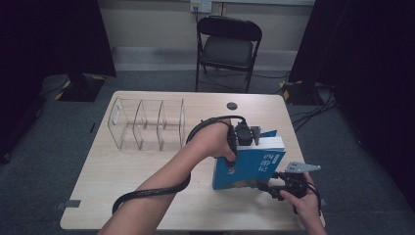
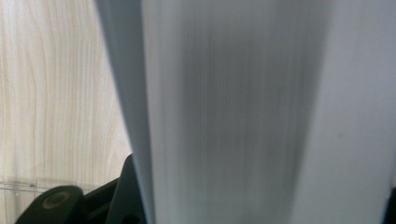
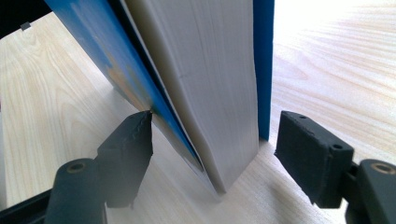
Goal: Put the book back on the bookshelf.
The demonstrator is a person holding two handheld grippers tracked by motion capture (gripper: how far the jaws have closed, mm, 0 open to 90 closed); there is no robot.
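Two grippers steady blue book [image 1: 247,166] upright on table [image 1: 122,186]: your left gripper [image 1: 243,140] clamps top edge (keeps it from tipping); right gripper [image 3: 212,144] straddles bottom corner, jaws apart, one pad brushing cover.

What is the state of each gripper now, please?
Left gripper: grips the top edge of the upright blue book.
Right gripper: open, jaws on either side of the book's lower corner, one jaw touching the cover.

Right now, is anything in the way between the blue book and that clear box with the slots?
Nothing visible blocks it. The blue book stands on edge on the table, and bare wood lies between it and the clear organizer. The left gripper sits on the book's top, the right gripper at its lower corner.
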